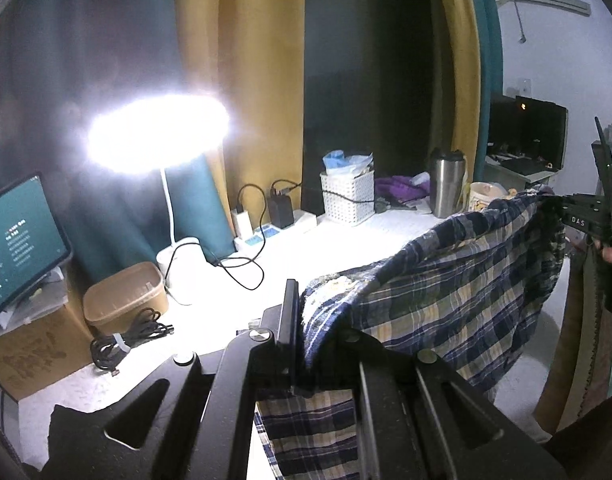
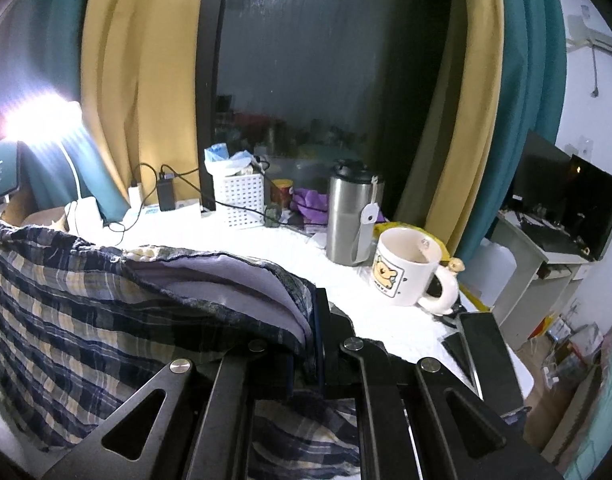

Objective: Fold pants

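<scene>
Pants (image 1: 446, 280) in soft blue-and-yellow plaid, light and limp, stretched in the air above the white table (image 1: 326, 248) between both tools, hanging down in front of it

Left tool (image 1: 301, 344) clamped on one top corner of the cloth, angled downward toward the table, desk lamp (image 1: 157, 132) and coiled cable (image 1: 125, 340) off to its left

Likely to sag and slide if gripped mid-panel; best taken at the thick waistband or hem edges, as now

Right tool (image 2: 318, 344) clamped on the opposite corner, pale lining bunched at its fingers, tilted downward too, steel flask (image 2: 350, 216) and bear mug (image 2: 406, 268) close ahead on the table, worth avoiding
</scene>
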